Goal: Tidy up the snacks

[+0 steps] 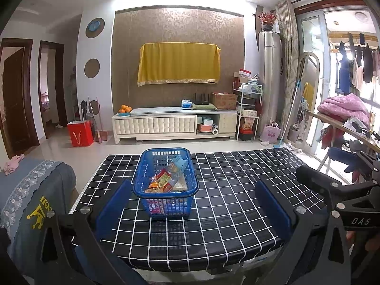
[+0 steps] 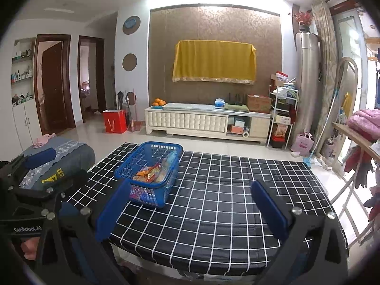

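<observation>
A blue plastic basket (image 1: 166, 185) (image 2: 149, 173) stands on the black table with a white grid (image 1: 225, 201) (image 2: 225, 201). Inside it lie several snack packets (image 1: 163, 180) (image 2: 152, 172), orange, red and pale blue. My left gripper (image 1: 193, 207) is open above the near table edge, its blue pads wide apart, with the basket just ahead between them. My right gripper (image 2: 192, 210) is also open and holds nothing; the basket sits ahead of its left pad (image 2: 112, 211). Each gripper shows at the side of the other's view.
A grey cushioned seat (image 1: 35, 190) with a lace cover stands left of the table. Beyond the table are a tiled floor, a white TV cabinet (image 1: 175, 123), a red bag (image 1: 80, 133) and a shelf rack (image 1: 249, 109). A clothes-laden table (image 1: 344, 123) is at the right.
</observation>
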Demonstrator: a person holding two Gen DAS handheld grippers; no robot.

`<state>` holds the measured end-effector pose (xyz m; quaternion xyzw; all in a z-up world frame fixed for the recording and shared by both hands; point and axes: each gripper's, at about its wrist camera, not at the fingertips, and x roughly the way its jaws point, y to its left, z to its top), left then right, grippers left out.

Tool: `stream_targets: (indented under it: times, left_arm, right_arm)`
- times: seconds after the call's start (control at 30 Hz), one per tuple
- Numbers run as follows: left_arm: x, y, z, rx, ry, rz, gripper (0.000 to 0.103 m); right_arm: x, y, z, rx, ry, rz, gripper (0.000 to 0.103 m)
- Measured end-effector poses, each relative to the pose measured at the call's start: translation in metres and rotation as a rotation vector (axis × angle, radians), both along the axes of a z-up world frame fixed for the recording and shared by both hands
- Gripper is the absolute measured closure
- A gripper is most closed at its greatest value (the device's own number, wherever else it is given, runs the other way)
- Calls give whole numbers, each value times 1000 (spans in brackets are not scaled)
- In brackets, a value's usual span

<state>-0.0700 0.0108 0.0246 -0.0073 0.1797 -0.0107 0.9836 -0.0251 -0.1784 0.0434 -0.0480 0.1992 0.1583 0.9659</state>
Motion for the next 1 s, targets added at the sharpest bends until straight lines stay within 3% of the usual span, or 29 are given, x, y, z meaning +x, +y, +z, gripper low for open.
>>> stream_targets:
  times: [1.0]
  left_arm:
    - [-11,0,-2,-7,-5,4,0]
  right_arm:
    - [-7,1,0,-3,1,5,0]
